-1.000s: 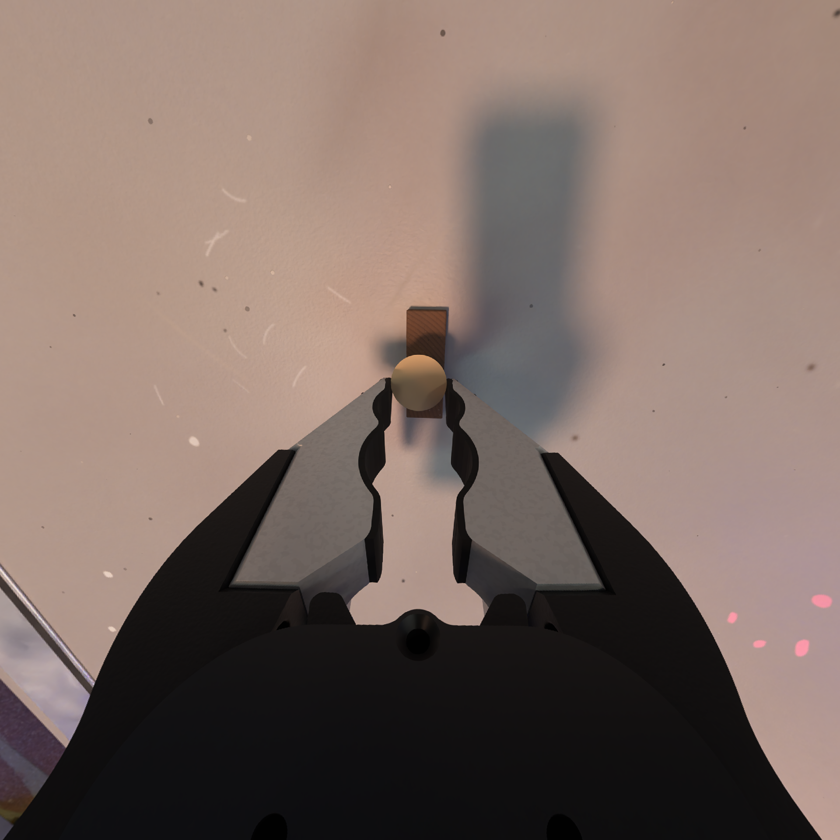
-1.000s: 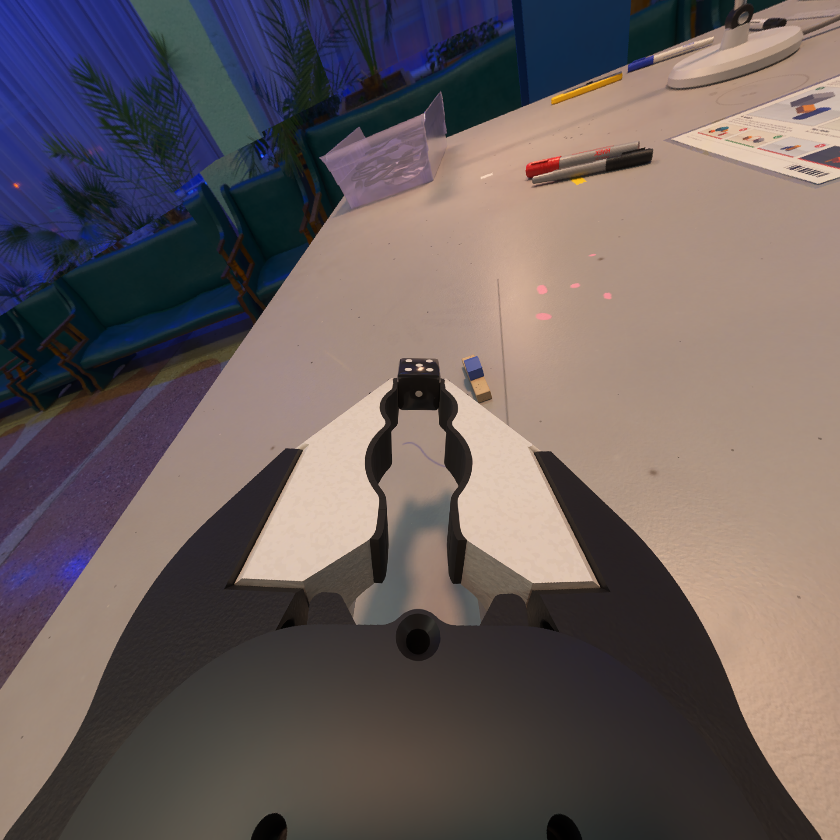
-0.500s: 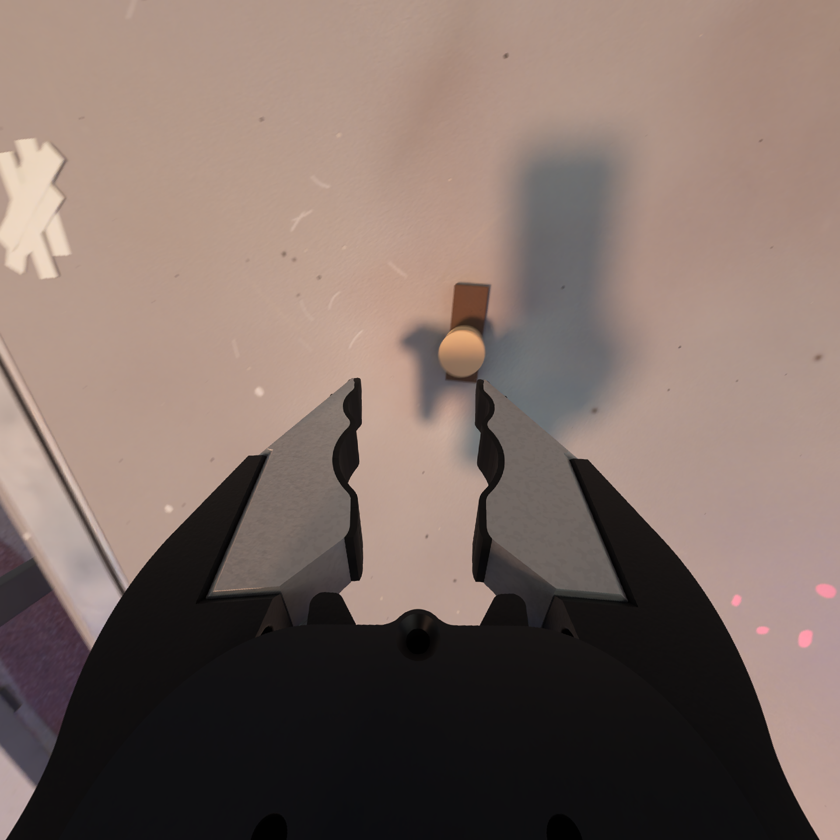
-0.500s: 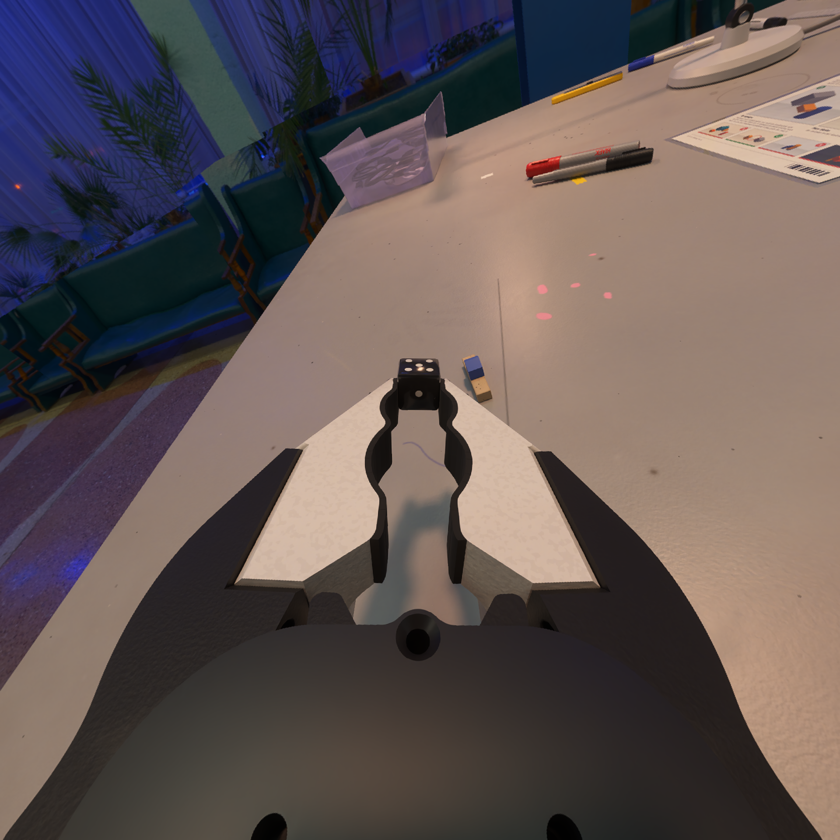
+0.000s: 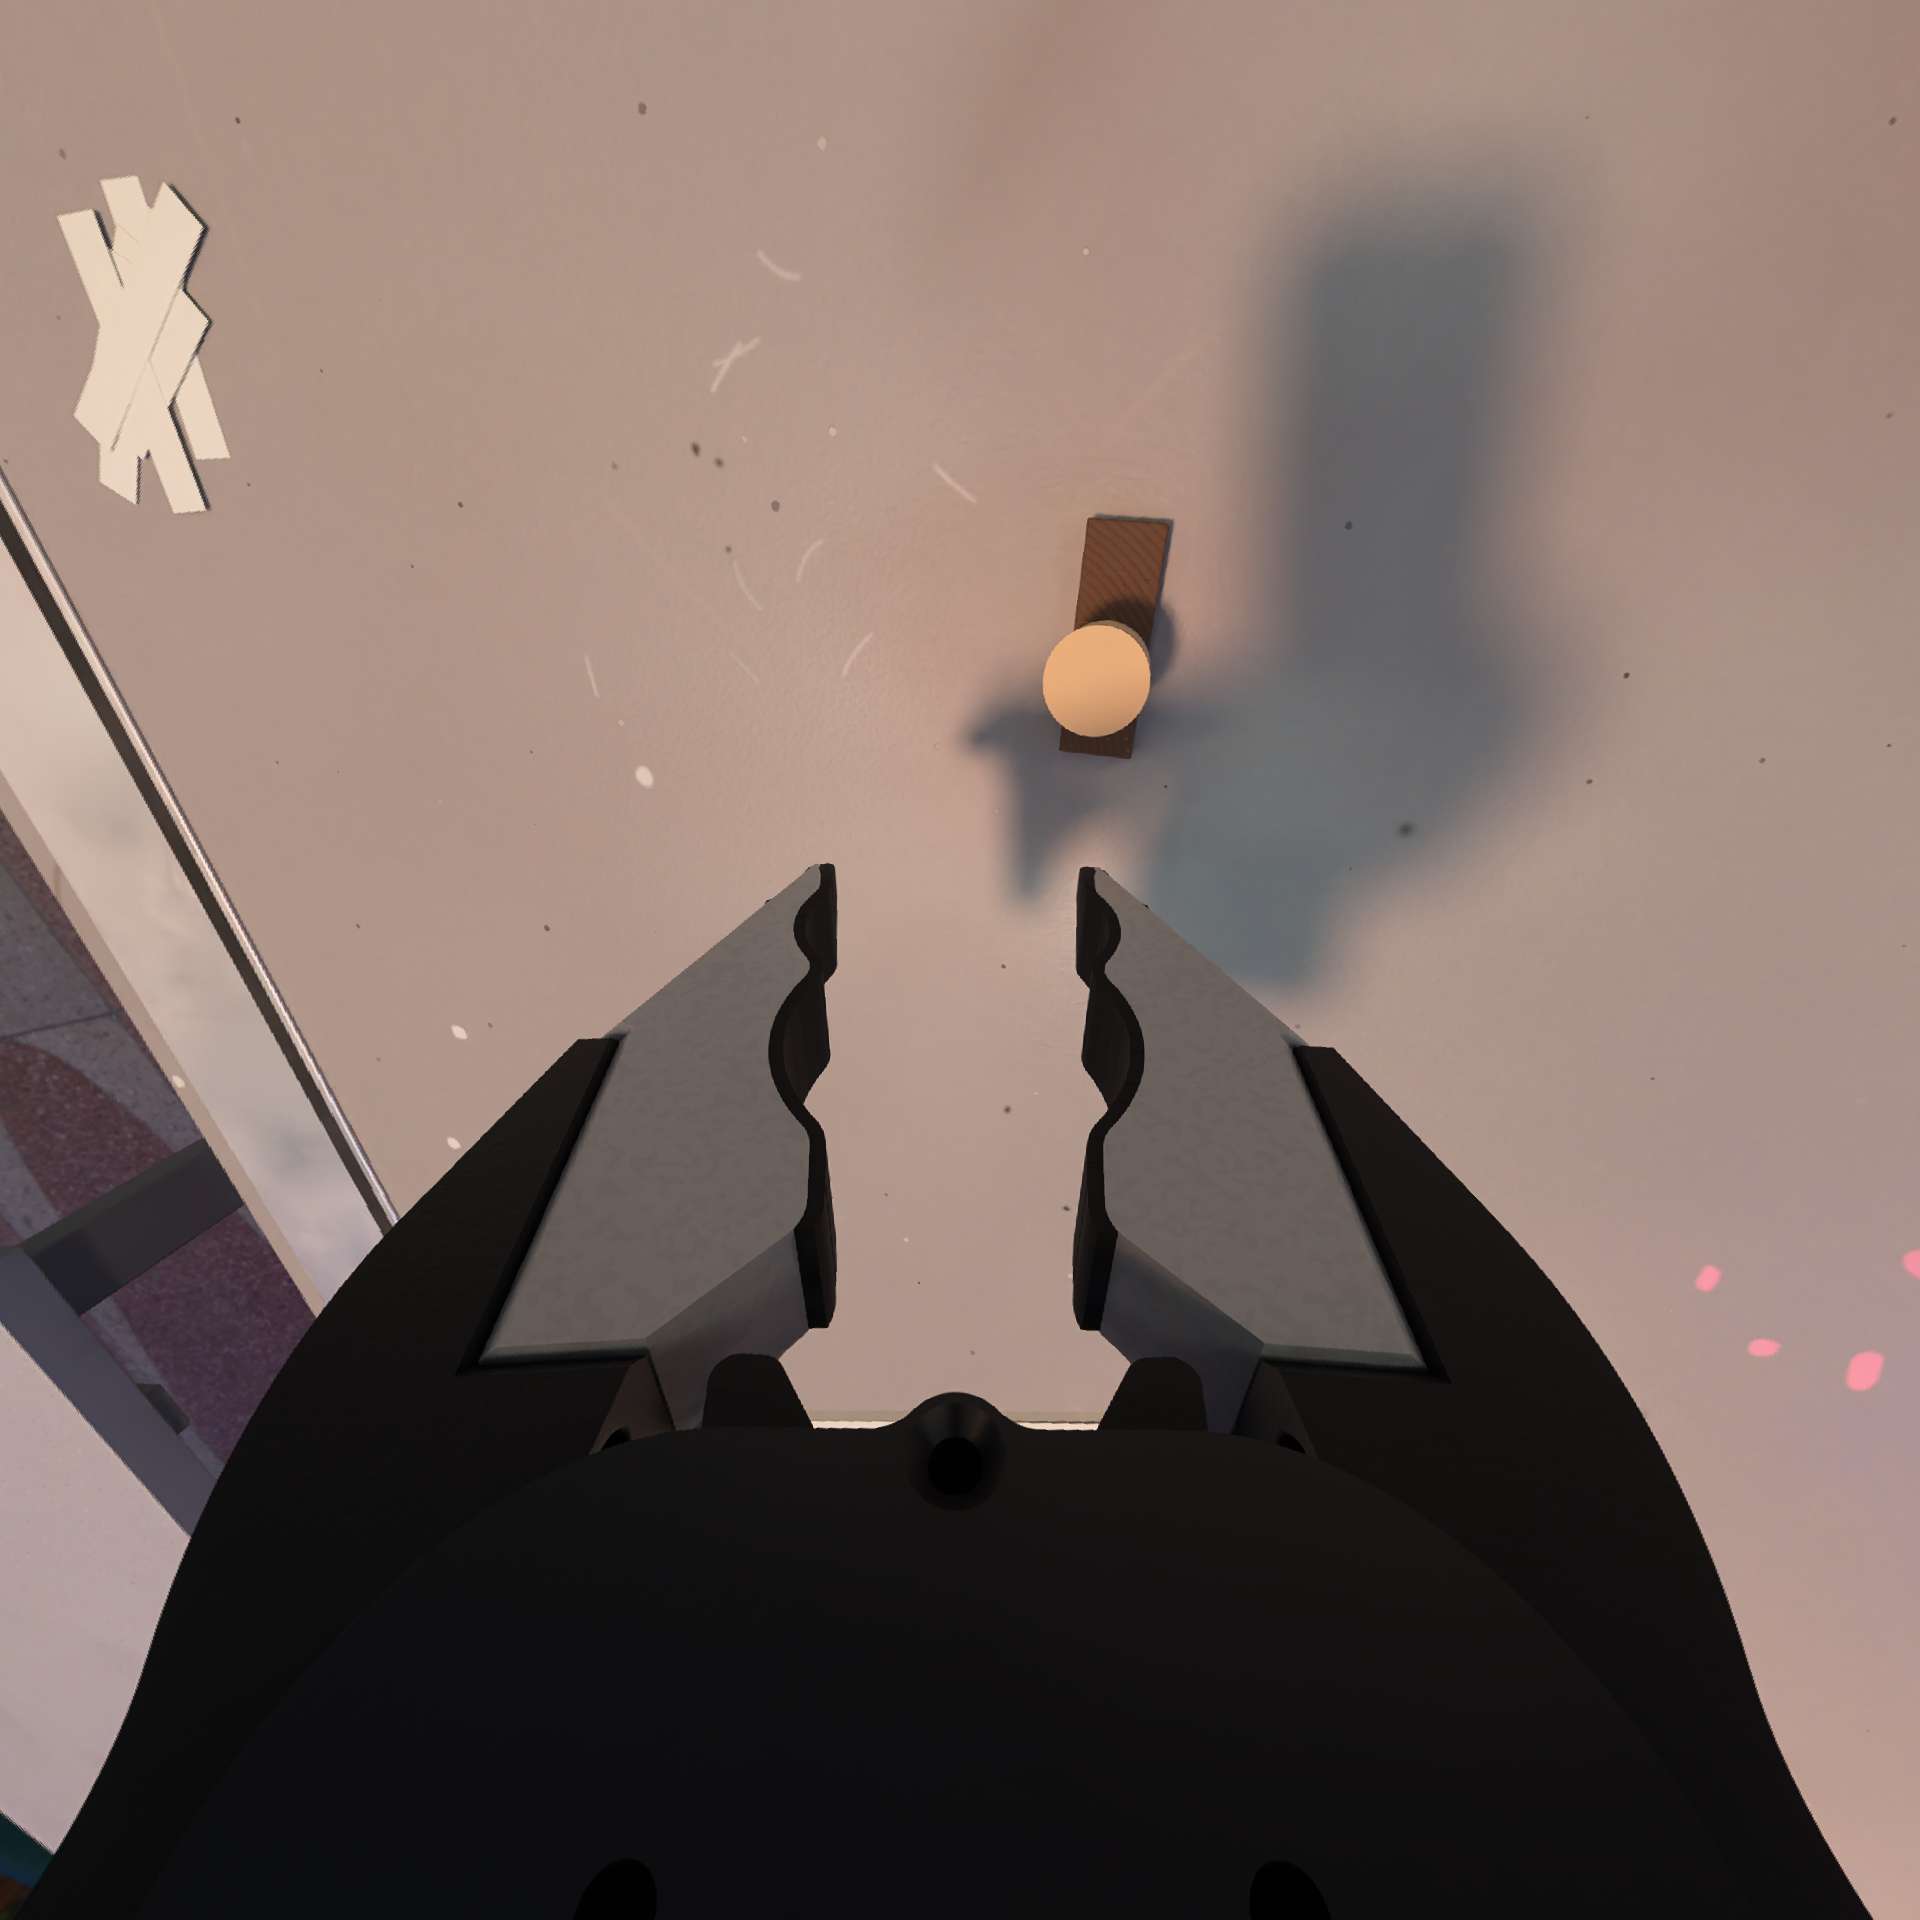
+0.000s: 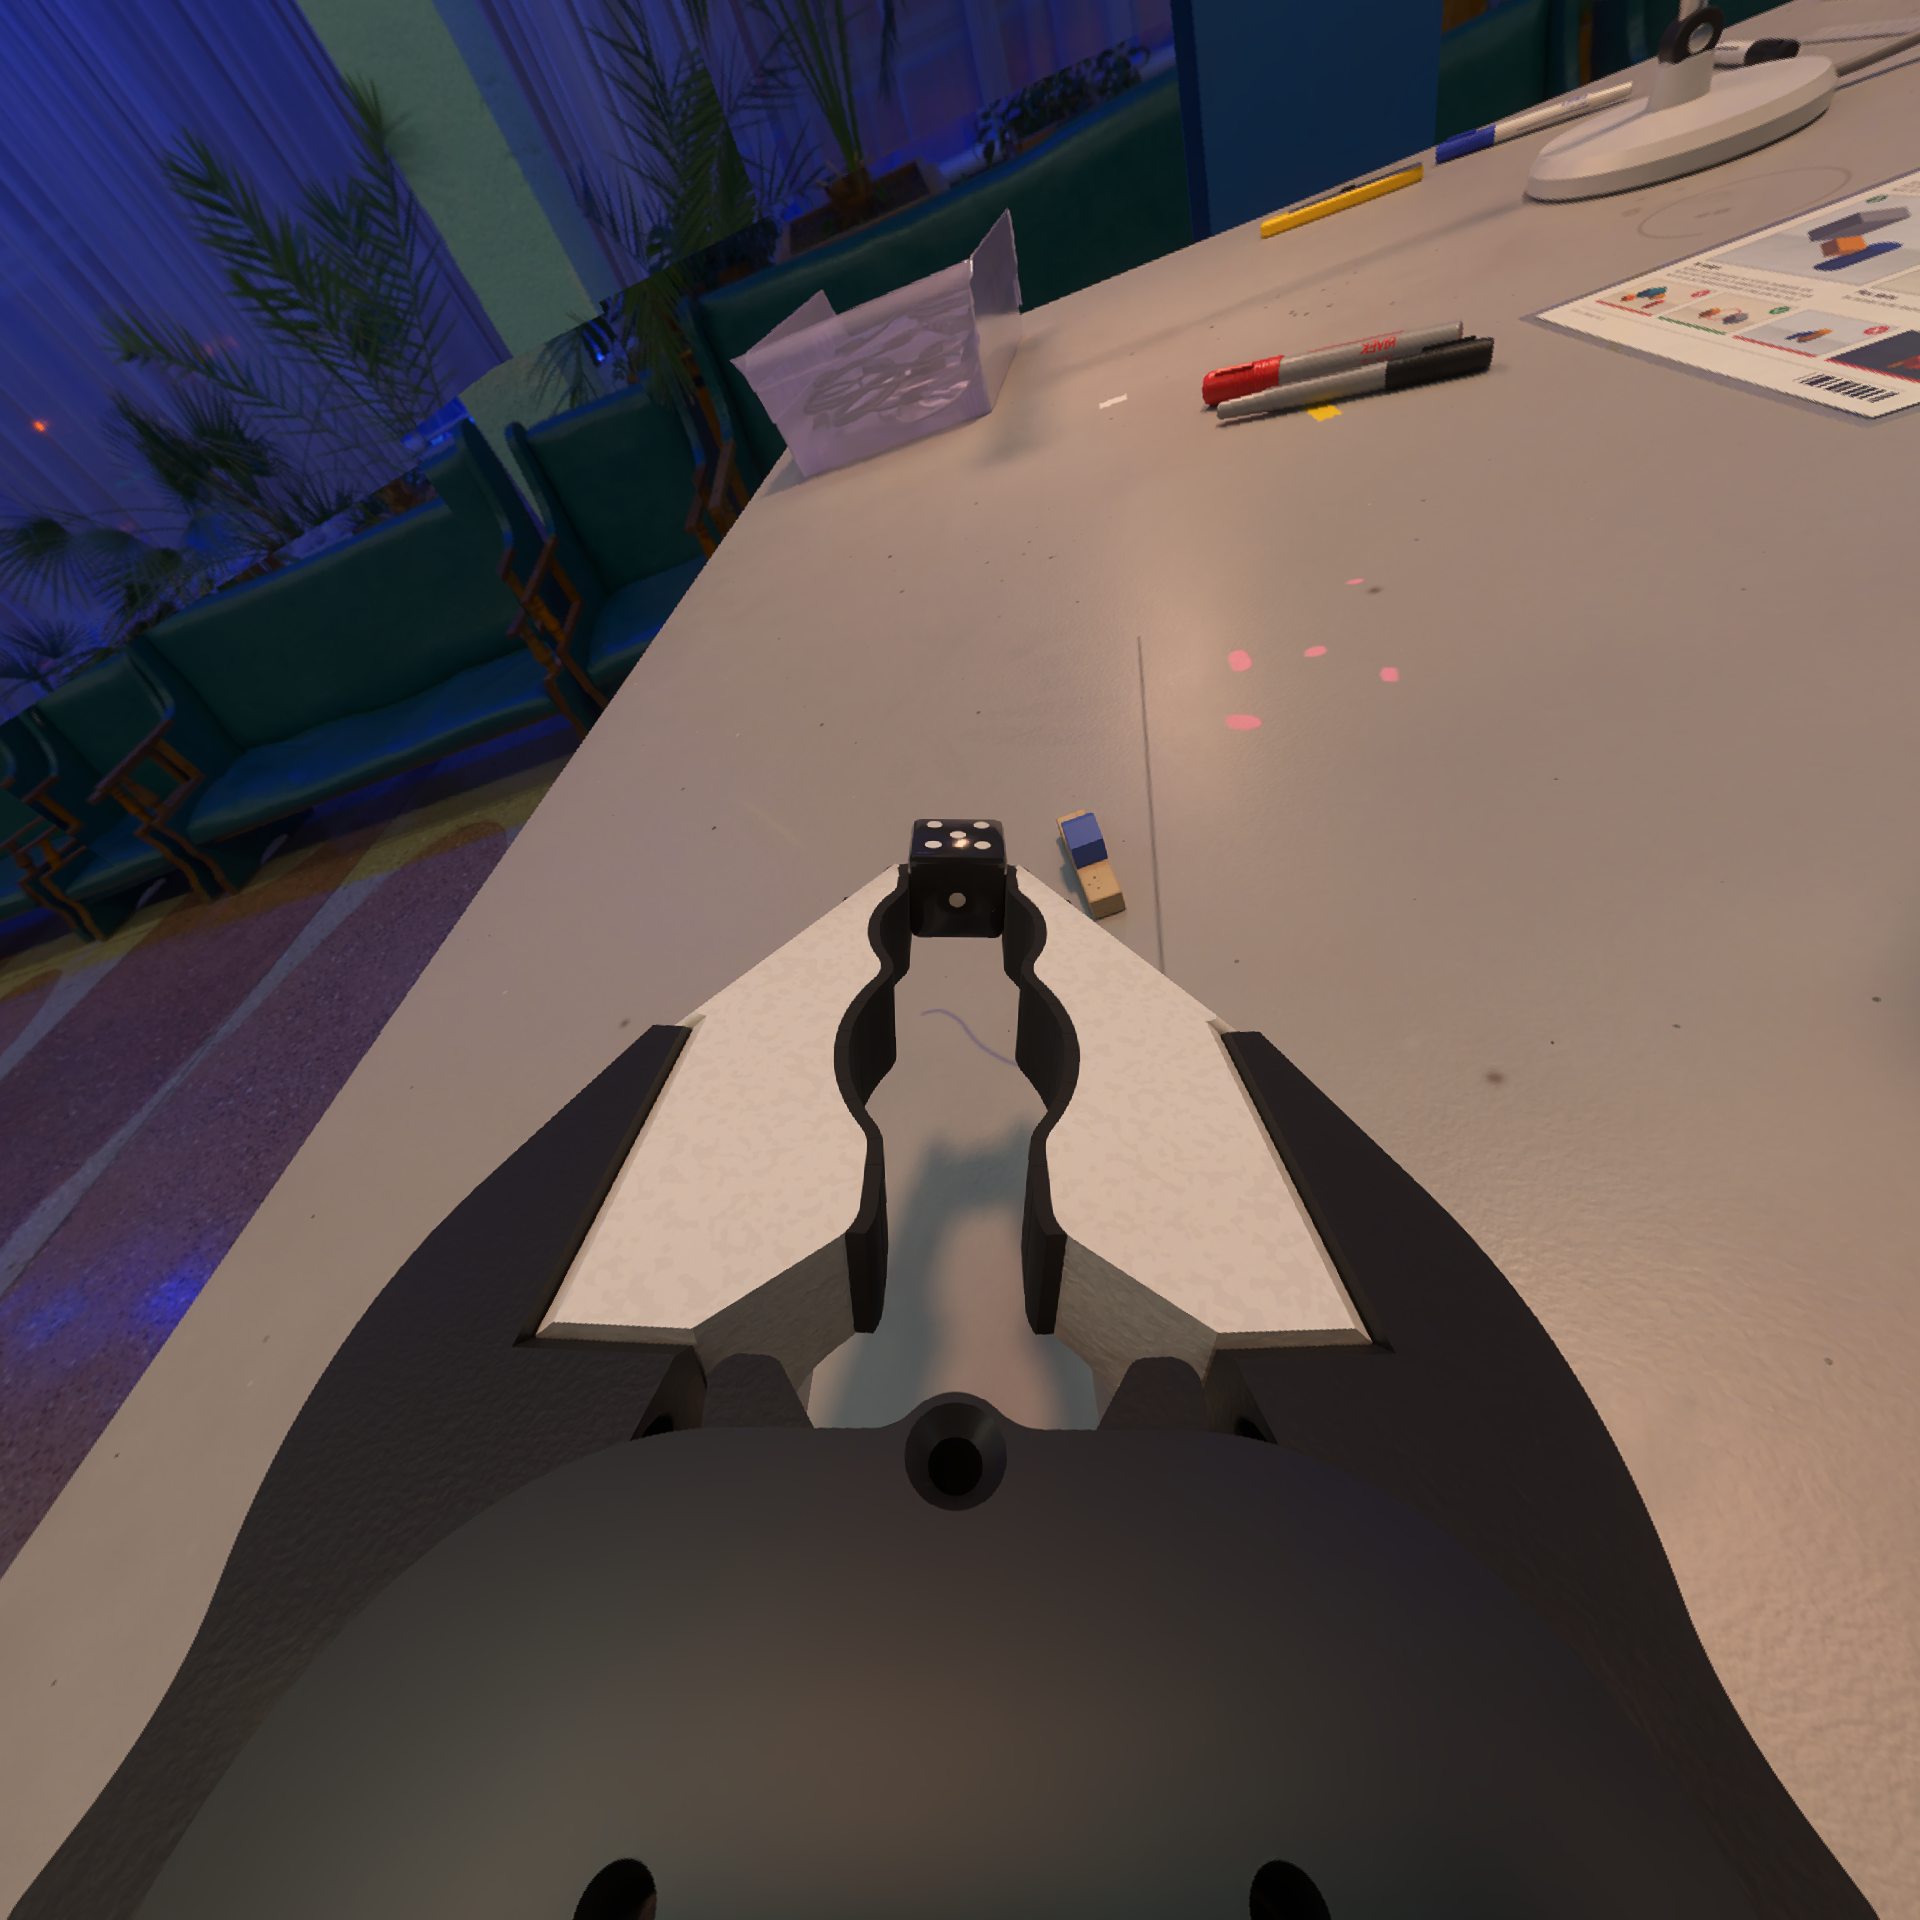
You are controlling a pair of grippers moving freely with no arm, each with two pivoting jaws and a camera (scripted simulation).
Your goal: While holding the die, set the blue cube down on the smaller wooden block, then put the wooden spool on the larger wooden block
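Observation:
In the left wrist view the pale wooden spool point(image 5: 1096, 677) stands on end on the dark brown larger wooden block point(image 5: 1124, 582), seen from above. My left gripper point(image 5: 956, 883) is open and empty, above and short of them. In the right wrist view my right gripper point(image 6: 956, 883) is shut on the black die point(image 6: 957, 876) with white pips, held above the table. Just right of it the blue cube point(image 6: 1082, 837) sits on the pale smaller wooden block point(image 6: 1099, 885).
A white tape cross point(image 5: 145, 343) and the table's edge point(image 5: 197, 852) lie at the left in the left wrist view. In the right wrist view two markers point(image 6: 1351, 366), a clear box point(image 6: 883, 364), a printed sheet point(image 6: 1766, 301) and a lamp base point(image 6: 1683, 114) lie farther back.
My left gripper let go of the spool on the larger block, opened and drew back and up. The right gripper and die have not moved.

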